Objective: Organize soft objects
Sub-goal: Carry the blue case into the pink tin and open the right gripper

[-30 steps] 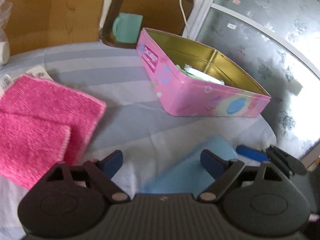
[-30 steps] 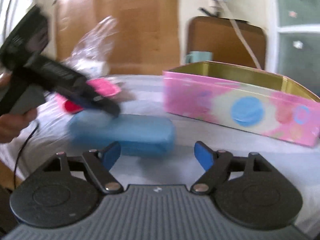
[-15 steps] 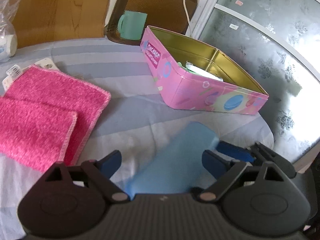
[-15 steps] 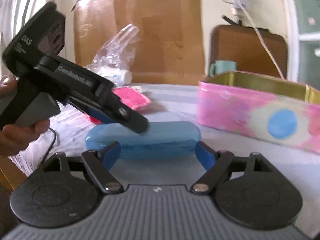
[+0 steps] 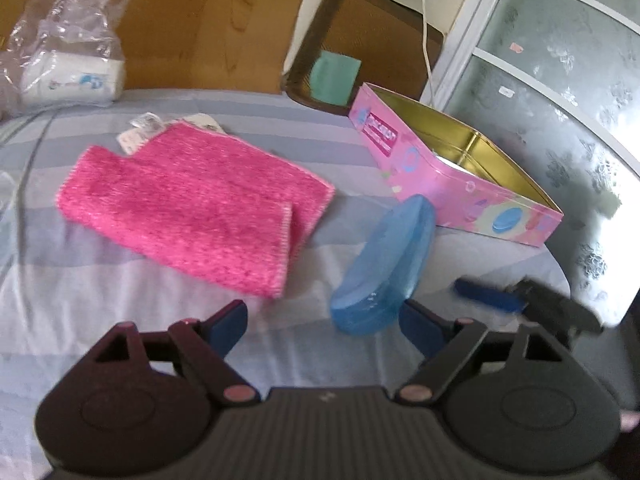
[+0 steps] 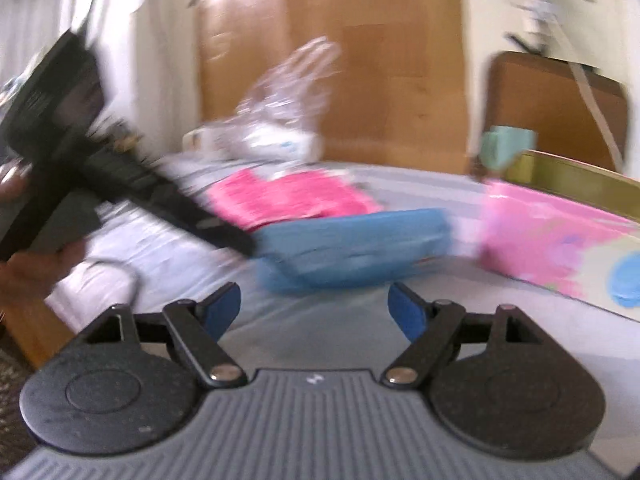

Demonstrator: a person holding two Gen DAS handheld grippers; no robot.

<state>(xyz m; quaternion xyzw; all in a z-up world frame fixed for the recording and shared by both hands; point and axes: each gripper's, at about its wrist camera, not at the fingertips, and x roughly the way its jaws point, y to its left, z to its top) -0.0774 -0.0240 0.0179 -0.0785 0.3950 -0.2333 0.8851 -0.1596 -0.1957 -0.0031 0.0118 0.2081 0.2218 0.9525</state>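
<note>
Left gripper point(image 5: 322, 322) and right gripper point(image 6: 314, 308): both spread apart, empty. Pink towels point(image 5: 192, 208) and blue case point(image 5: 386, 272) outside pink tin point(image 5: 460, 196); little stowed.

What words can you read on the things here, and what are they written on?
None can be read.
Pink tin: a magenta label on its end, too blurred.
White tags by the pink cloth: print too small.
White packet in the plastic bag: blue marks, unreadable.
</note>
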